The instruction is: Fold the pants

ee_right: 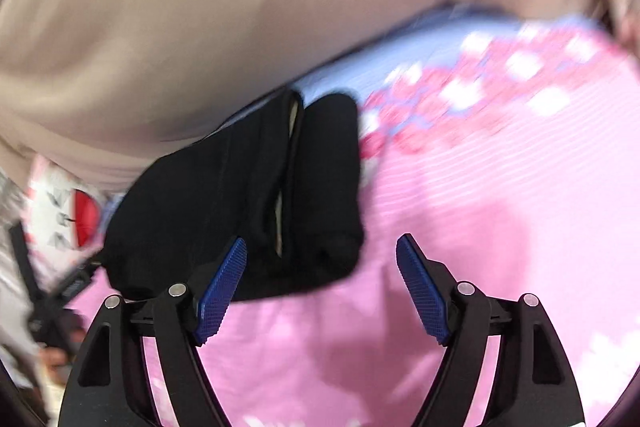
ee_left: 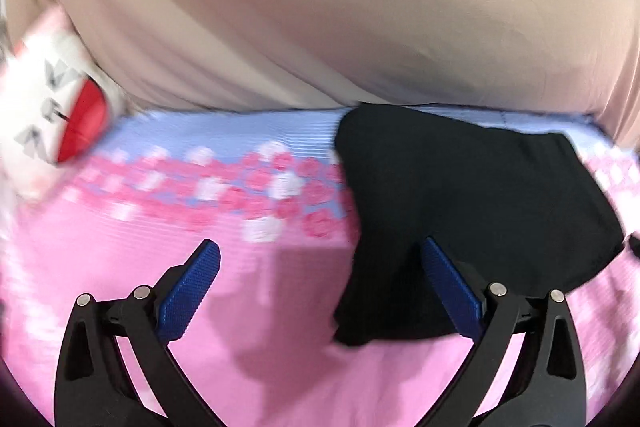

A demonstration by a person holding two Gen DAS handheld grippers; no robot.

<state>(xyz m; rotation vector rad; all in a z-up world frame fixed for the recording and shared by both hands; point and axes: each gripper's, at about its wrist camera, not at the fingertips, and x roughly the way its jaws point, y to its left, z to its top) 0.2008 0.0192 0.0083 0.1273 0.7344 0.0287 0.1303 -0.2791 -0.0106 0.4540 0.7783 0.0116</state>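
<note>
Pink bedsheet [ee_left: 248,347] carrying folded black pants [ee_left: 460,219]; left gripper [ee_left: 320,291] and right gripper [ee_right: 322,275] both spread, empty, risking snagging and unfolding the bundle.

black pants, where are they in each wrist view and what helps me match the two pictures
Left wrist view: the folded black fabric pants lie right of centre on the pink floral bedsheet, reaching behind the right blue pad.
Right wrist view: the pants lie left of centre, above the left blue pad.
Shared landmark: the white pillow with a red patch, at the left edge in both.
</note>
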